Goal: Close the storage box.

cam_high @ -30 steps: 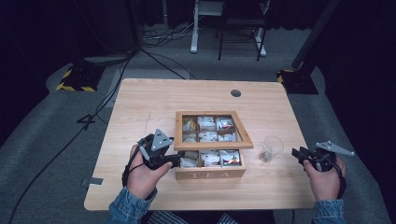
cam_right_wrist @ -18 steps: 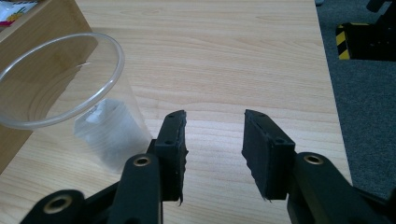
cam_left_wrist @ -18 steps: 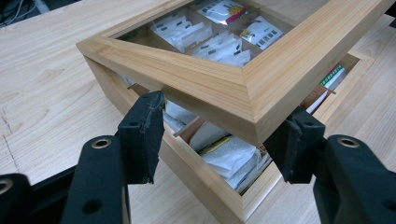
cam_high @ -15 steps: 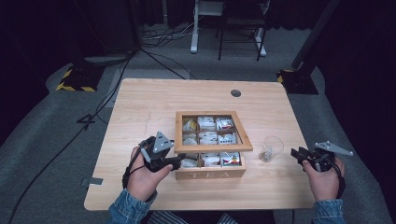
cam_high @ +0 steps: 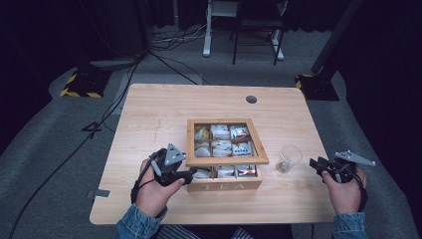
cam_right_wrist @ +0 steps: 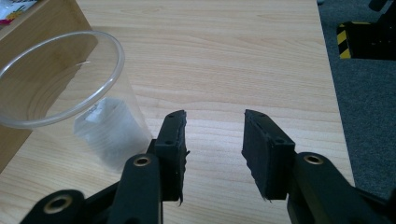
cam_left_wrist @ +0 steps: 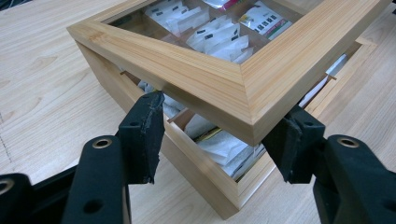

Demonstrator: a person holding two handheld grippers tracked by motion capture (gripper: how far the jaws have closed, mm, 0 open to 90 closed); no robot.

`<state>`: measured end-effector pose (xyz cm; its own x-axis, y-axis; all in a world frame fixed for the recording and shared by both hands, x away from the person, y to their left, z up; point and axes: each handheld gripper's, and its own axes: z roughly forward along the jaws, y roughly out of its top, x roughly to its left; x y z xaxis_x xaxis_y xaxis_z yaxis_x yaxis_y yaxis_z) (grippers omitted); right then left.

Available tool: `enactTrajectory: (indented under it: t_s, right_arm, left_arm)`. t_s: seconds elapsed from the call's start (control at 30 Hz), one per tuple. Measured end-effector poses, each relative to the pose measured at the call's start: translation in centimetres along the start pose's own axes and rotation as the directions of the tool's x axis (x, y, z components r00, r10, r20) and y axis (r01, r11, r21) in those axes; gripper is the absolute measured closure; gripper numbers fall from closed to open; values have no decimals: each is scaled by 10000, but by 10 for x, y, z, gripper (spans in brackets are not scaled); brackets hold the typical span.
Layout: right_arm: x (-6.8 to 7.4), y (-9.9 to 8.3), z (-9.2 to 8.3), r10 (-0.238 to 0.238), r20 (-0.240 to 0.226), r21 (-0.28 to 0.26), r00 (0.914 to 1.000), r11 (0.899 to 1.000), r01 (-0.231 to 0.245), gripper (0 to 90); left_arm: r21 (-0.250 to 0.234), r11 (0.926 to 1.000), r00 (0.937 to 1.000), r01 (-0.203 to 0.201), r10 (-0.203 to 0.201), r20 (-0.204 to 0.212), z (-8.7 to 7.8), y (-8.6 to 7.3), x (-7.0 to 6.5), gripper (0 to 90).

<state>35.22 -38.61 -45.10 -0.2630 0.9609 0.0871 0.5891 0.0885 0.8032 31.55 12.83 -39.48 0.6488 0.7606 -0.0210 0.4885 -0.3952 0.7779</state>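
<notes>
Nearest, the left gripper (cam_left_wrist: 219, 135) held the raised corner of the tea box's lid (cam_left_wrist: 243, 79) between its jaws (tea bags (cam_left_wrist: 224, 39) showed beneath). Beside the box, the right gripper (cam_right_wrist: 212, 140) hung part-open and empty by the plastic cup (cam_right_wrist: 70, 93).

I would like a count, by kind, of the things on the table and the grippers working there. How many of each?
Wooden tea box: 1
Glass-paned lid, raised at the front: 1
Clear plastic cup: 1
Grippers: 2, the left gripper and the right gripper
Total: 5
</notes>
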Motion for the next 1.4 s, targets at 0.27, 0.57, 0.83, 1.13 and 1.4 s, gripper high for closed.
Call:
enactTrajectory:
  t_s: [0.27, 0.57, 0.83, 1.13, 1.4]
  right_arm:
    - [0, 0, 1, 14, 0, 30, 10000, 10000, -14, 604]
    - [0, 0, 0, 43, -8, -2, 10000, 10000, -43, 604]
    - [-1, 0, 0, 125, -54, 70, 9999, 9999, -124, 599]
    - [-1, 0, 0, 163, -106, 40, 9998, 9999, -163, 598]
    - [-1, 0, 1, 188, -116, 67, 9998, 9998, -187, 597]
  left_arm:
    - [182, 9998, 10000, -55, 55, -22, 1, -1, -1, 415]
    - [565, 9983, 9994, 107, -126, 323, 7, -3, -2, 420]
    - [1068, 9941, 9971, 181, -258, 713, 11, -7, -3, 420]
    - [1598, 9870, 9962, 148, -282, 824, 15, -9, -5, 420]
    - [1974, 9803, 9959, 30, -208, 882, 19, -10, -5, 420]
